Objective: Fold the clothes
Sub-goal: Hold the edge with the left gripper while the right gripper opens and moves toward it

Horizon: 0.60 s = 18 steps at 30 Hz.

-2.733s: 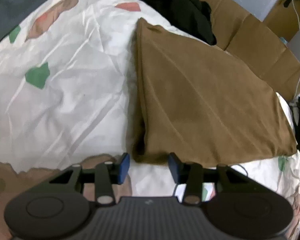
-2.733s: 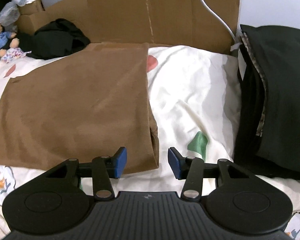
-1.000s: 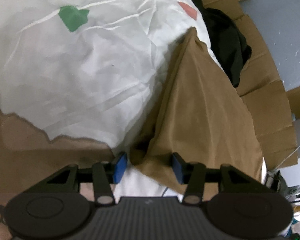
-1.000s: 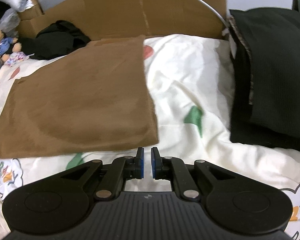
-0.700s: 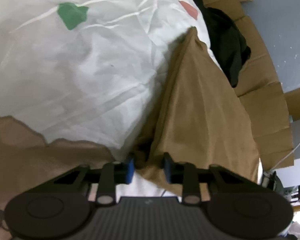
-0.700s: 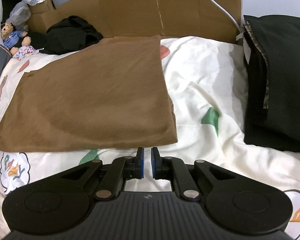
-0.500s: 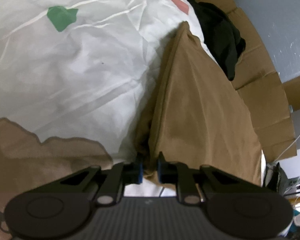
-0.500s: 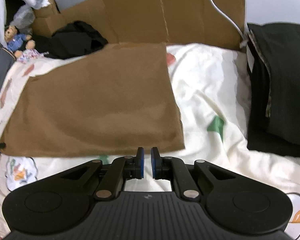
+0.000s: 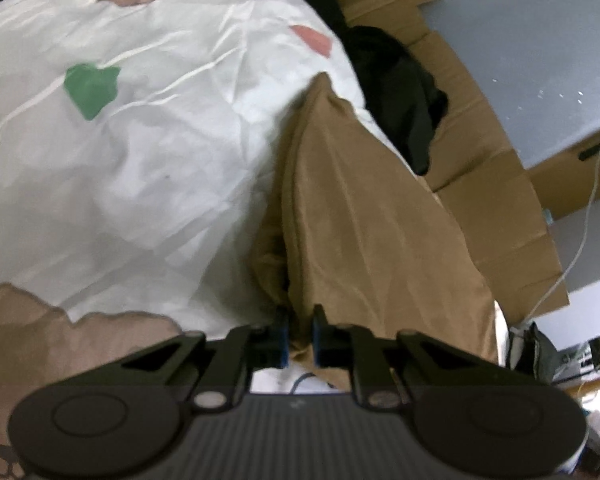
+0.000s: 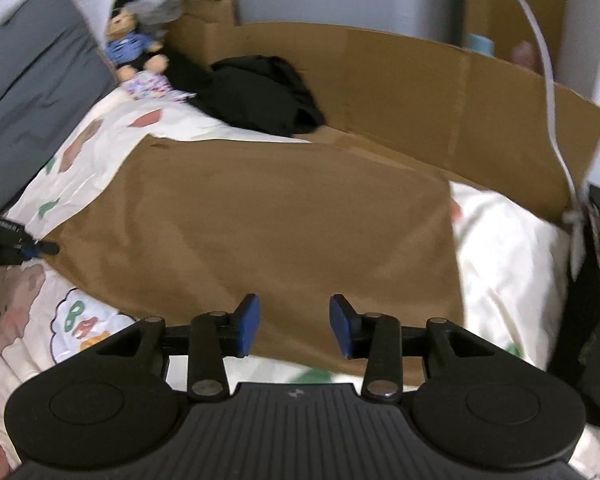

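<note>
The brown garment [image 10: 284, 220] lay spread flat on the bed's white patterned sheet [image 9: 140, 152], already folded into a broad rectangle whose long axis ran from the person's left to right, with a cardboard sheet [image 10: 440, 92] and a heap of black clothing [image 10: 260, 96] just beyond its far edge. The left tool [image 9: 299, 340] had just been closing and was clamped on the near left corner of the garment, the bunched brown cloth pinched between its blue pads [image 9: 282, 334]; in the right wrist view that tool showed small at the picture's left edge, at the same corner. The right tool [image 10: 294, 326] had just been opening, and its jaws stood apart with nothing pressed between them, poised over the near edge of the garment somewhat right of its middle. The near right corner lay off to that tool's right, along the same near edge. Judging from this, the next fold turned on the right tool reaching that corner, so that both near corners could be carried together across the short axis toward the cardboard.
</note>
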Available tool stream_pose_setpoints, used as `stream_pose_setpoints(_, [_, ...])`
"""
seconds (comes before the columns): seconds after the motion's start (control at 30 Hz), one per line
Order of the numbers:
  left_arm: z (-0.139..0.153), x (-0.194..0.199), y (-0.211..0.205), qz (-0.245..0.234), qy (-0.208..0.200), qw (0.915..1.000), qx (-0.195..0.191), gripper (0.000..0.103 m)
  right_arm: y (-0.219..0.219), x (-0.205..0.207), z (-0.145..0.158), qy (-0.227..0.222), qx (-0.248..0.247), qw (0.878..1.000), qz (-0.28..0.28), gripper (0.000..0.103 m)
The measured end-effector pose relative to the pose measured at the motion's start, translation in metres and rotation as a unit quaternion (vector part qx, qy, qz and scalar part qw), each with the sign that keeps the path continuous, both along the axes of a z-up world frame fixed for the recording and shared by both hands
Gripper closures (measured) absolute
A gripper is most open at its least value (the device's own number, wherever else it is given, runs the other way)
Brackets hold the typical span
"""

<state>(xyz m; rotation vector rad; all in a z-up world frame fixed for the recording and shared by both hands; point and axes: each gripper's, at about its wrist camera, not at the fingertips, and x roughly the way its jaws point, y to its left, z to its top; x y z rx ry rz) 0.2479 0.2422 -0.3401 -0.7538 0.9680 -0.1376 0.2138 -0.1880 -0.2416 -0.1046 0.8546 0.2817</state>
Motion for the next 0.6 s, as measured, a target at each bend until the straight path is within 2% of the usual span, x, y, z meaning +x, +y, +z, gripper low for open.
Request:
stream_pose_setpoints(0.13, [0.001, 0.001, 0.0, 0.006, -0.007, 0.9999, -0.01, 0.093, 0.037, 0.008, -0.001, -0.001, -0.009, 0.999, 0.037, 0.058])
stream_pose_setpoints(0.27, [0.004, 0.001, 0.003, -0.001, -0.015, 0.9998, -0.015, 0.093, 0.085, 0.011, -0.008, -0.023, -0.063, 0.995, 0.079, 0.052])
stream_pose_setpoints(0.47, [0.009, 0.005, 0.005, -0.017, -0.024, 0.9993, -0.022, 0.094, 0.157, 0.016, -0.027, -0.026, -0.072, 0.986, 0.148, 0.046])
stream_pose_setpoints(0.6, [0.012, 0.007, 0.008, -0.019, -0.032, 0.9982, -0.047, 0.094, 0.201, 0.018, -0.041, -0.024, -0.068, 0.981, 0.18, 0.046])
